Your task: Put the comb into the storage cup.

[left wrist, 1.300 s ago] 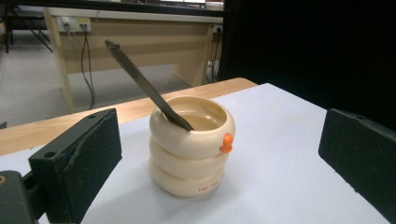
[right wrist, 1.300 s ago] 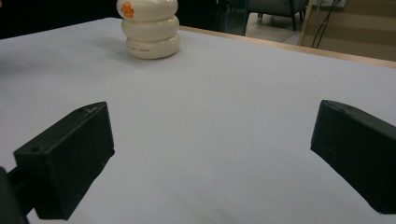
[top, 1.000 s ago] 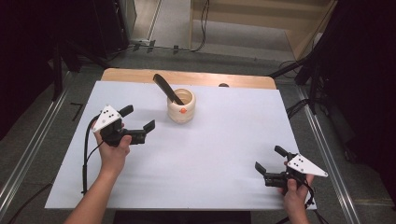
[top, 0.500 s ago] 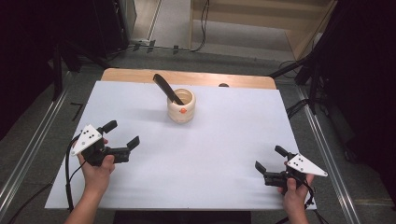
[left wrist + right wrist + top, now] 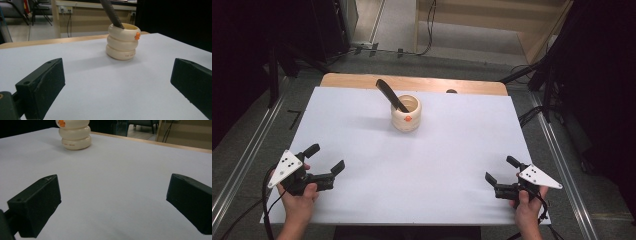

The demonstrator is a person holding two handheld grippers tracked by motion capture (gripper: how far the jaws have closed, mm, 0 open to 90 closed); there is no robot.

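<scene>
- Two grippers sit low at the near corners of the white table (image 5: 362, 120), well apart from each other and from the one thing standing on it.
- The left gripper (image 5: 326, 159) is held by the person's left hand (image 5: 298, 200) just inside the near left edge; its jaws are spread wide and hold nothing, and its cable trails off the table's edge.
- The right gripper (image 5: 502, 170) is held by the right hand (image 5: 526, 212) close to the near right corner; its jaws are likewise spread, with nothing between them.
- The cream ridged cup (image 5: 406, 113) stands upright toward the far middle of the table, near the wooden far edge (image 5: 352, 80), with a small orange mark on its side.
- A dark tool (image 5: 391, 95) leans out of the cup, tilted toward the far left.
- In the left gripper view the cup (image 5: 122, 41) stands ahead between the two jaws, with bare white surface lying between.
- In the right gripper view the cup (image 5: 74, 135) stands far off to the upper left, with a broad bare stretch of table before the jaws.
- Between the two grippers the whole near half of the table is open surface.
</scene>
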